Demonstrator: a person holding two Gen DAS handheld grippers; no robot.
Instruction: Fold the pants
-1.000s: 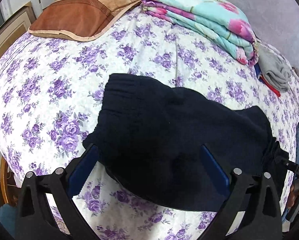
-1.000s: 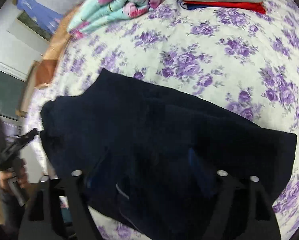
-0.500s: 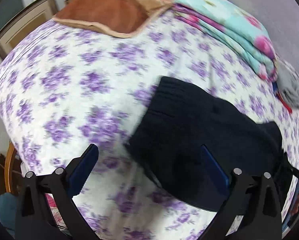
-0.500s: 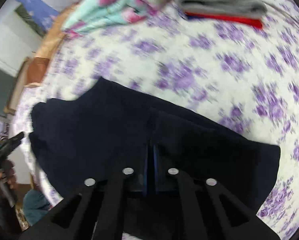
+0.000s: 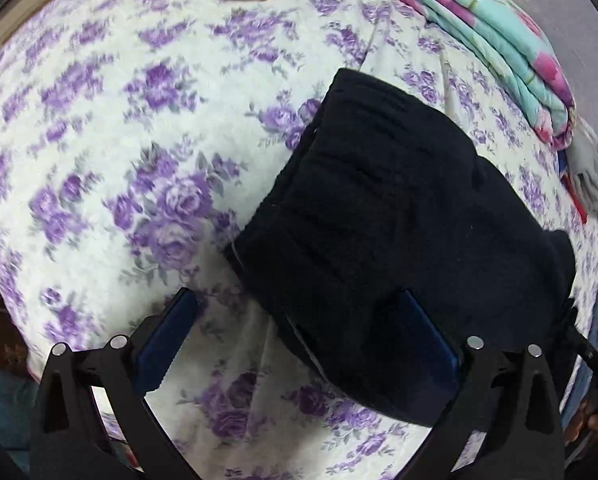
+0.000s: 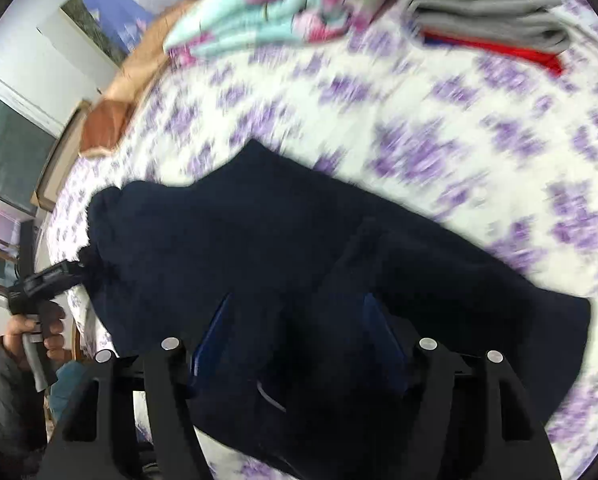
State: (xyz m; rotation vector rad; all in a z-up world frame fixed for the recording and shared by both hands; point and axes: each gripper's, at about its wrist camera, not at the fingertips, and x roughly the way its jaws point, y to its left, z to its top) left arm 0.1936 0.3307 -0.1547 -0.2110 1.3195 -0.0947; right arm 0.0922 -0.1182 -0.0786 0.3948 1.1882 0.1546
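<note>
Right, I have one pair of pants (image 5: 399, 216) in front of me, very dark navy, almost black, thick and fuzzy, folded into a compact bundle that lies on the bed (image 5: 139, 140) with its white sheet printed in purple roses. In the left wrist view the ribbed elastic waistband (image 5: 359, 120) is the far-left end of the bundle, so the long axis runs from far left toward near right, and the near right end trails off toward the bed's edge. In the right wrist view the same bundle stretches from the left, where its bunched end sits by my left gripper (image 6: 51, 276), out to a squared-off corner on the right. My left gripper (image 5: 295, 328) stands wide; its left pad is over bare sheet and its right pad is over the dark cloth, with the near edge of the bundle lying between them, not pinched. My right gripper (image 6: 299, 332) is opening, the two blue pads parted over the pants with dark fabric between them, and I see no pressing on it. Counting the rest: one folded quilt (image 5: 499, 28) in turquoise and pink at the far right, one folded grey garment (image 6: 483, 4) stacked on one red one (image 6: 499, 46) beside it, and one brown pillow (image 6: 105, 128) at the far left end of the bed.
</note>
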